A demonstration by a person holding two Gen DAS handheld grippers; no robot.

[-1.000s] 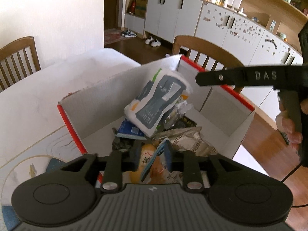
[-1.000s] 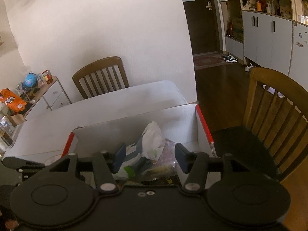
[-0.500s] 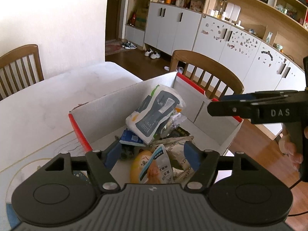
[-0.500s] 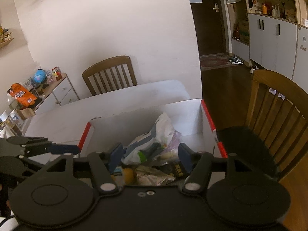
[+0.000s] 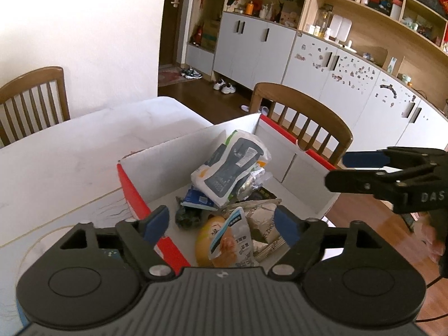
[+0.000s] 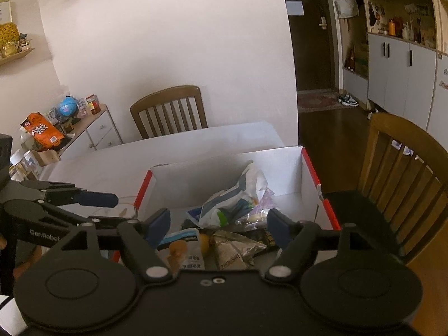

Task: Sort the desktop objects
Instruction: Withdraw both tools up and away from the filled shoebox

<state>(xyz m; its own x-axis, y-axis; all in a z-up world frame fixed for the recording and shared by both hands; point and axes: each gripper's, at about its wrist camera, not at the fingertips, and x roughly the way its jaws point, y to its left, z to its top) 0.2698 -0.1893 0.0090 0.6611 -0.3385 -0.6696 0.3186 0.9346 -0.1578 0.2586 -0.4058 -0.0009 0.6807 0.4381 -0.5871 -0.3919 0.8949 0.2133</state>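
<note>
just released: left claw [image 5: 222, 222] spread wide and empty above snack packet [image 5: 231, 236] dropped in box [image 5: 305, 168]; right claw [image 6: 218, 224] likewise wide, empty.

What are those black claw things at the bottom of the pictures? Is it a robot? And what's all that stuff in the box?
It isn't a robot. A person holds a grabber tool in each hand, and each tool carries a camera that looks out along its two fingers. So one picture is from the left gripper and the other from the right gripper.

Each camera can also see the other tool off to the side.

Both grippers are open and hold nothing. They hang over a white cardboard box with red edges, which sits on a white table. Inside the box is a heap of packets: a big white and grey pouch, a small snack packet, a crinkly silver wrapper and more. Wooden chairs stand around the table.
</note>
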